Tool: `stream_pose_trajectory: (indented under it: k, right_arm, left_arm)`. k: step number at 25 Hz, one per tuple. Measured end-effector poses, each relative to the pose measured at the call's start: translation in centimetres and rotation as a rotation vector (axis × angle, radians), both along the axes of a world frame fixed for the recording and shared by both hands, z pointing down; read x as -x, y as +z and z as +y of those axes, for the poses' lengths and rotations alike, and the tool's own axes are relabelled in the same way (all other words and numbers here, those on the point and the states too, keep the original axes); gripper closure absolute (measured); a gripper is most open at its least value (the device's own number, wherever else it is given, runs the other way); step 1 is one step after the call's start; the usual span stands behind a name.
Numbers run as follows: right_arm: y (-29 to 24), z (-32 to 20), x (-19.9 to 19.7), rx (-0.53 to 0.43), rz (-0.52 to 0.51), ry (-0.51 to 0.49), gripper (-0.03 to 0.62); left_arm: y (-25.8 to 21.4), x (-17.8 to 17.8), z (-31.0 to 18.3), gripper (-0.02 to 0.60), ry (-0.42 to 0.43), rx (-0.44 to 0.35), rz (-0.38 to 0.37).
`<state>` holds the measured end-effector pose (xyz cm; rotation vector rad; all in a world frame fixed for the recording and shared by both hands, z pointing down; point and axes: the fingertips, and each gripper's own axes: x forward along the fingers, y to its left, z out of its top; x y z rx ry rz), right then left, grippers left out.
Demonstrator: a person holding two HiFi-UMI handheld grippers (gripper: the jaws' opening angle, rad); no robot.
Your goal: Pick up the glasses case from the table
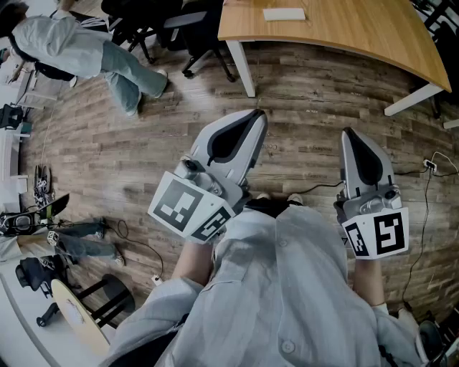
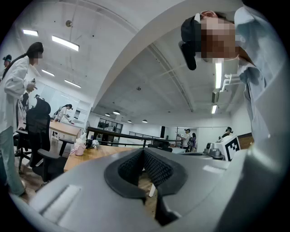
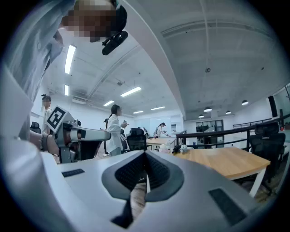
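**Desk:** Where was the glasses case at that moment?

**Operator:** In the head view I saw a pale, flat oblong (image 1: 283,13) lying on the wooden counter (image 1: 344,32) at the top of the frame, close to its far edge. I took it for the glasses case, but it was too small for me to be certain. It lay well apart from both grippers.

**Desk:** And the jaws?

**Operator:** The left gripper (image 1: 257,115) had its jaws closed, tips meeting, with nothing between them. The left gripper view showed only bare gap and wood below the pads. The right gripper (image 1: 349,133) looked the same: jaws together and empty. Both pointed level towards the counter and were held over the plank floor (image 1: 107,158), the left one angled towards the upper right of the frame.

**Desk:** Anything else around?

**Operator:** A seated person (image 1: 107,57) in pale clothing was at the upper left of the head view, with a dark office chair (image 1: 193,29) just beside the counter leg. A thin cable (image 1: 430,166) ran across the floor at the right edge. My light shirt (image 1: 287,287) filled the bottom of the frame.
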<state>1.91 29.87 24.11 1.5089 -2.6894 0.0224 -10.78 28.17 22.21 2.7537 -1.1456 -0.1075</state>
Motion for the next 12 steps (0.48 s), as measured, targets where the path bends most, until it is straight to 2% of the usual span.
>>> stream_pose_trajectory:
  k: [12]
  right_arm:
    - [0.1, 0.4, -2.0, 0.000, 0.004, -0.011, 0.594]
  left_arm:
    - [0.1, -2.9, 0.8, 0.578, 0.007, 0.001, -0.004]
